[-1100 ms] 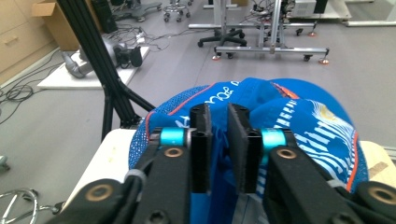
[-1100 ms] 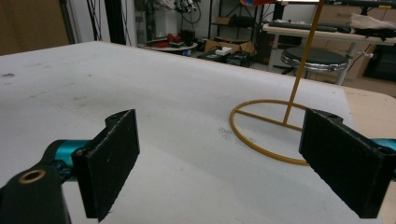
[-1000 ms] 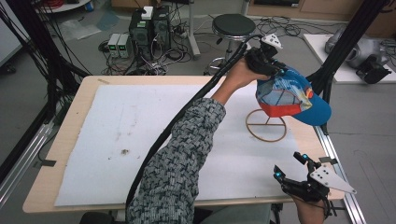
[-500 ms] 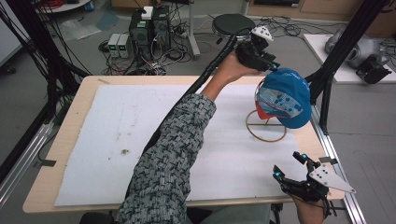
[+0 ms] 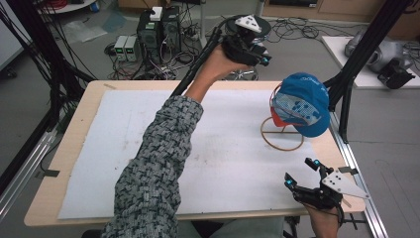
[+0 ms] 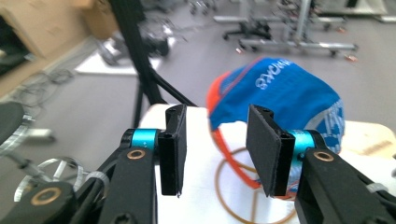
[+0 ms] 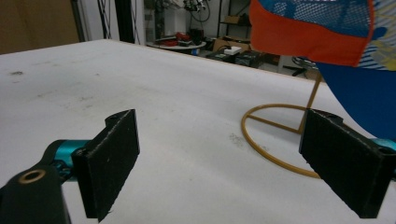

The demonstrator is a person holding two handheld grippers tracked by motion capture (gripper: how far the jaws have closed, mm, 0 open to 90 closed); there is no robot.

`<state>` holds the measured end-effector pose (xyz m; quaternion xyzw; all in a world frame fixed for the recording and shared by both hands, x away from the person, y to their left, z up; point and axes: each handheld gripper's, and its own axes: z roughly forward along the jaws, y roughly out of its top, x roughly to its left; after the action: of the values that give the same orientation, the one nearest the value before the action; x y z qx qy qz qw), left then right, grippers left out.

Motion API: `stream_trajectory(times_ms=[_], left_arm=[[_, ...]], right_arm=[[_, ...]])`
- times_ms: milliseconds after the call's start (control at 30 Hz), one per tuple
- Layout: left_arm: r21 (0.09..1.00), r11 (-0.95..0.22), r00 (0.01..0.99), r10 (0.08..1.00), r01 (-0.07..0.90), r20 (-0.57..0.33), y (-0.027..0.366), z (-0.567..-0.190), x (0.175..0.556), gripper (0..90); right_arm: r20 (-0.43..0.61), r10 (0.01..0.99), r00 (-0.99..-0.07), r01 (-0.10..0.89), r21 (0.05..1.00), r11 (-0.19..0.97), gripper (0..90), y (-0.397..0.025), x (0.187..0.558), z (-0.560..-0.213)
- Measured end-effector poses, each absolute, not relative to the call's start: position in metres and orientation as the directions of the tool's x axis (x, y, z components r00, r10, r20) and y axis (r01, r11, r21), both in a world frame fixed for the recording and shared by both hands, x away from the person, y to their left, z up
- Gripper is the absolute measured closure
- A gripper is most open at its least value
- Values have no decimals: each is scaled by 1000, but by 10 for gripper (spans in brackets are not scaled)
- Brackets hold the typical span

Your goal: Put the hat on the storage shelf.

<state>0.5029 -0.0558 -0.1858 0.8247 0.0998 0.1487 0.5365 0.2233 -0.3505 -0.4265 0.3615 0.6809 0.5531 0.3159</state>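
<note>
High view: blue-and-orange cap sits atop gold wire stand.

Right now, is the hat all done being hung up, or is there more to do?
It looks done: the blue cap sits on top of the wire stand, and nothing holds it. The left gripper is up in the air behind the table, jaws open and empty. The right gripper waits near the table's front edge, jaws open too. Nothing else to do is visible.
</note>
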Motion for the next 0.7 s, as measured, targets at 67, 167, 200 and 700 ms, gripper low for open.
stream_trajectory(times_ms=[67,167,200,700], left_arm=[[908,-420,930,337,9,146,-44,-185,502,589],[909,-416,918,365,11,156,-25,-184,501,580],[918,-397,908,383,-3,169,-18,-185,499,581],[935,-353,829,533,40,166,90,-198,475,566]], right_arm=[[-34,835,-549,142,981,133,114,-347,227,-427],[-41,823,-567,133,981,141,114,-342,233,-426],[-42,819,-572,131,981,142,114,-340,236,-426],[-35,769,-639,117,983,141,114,-315,264,-424]])
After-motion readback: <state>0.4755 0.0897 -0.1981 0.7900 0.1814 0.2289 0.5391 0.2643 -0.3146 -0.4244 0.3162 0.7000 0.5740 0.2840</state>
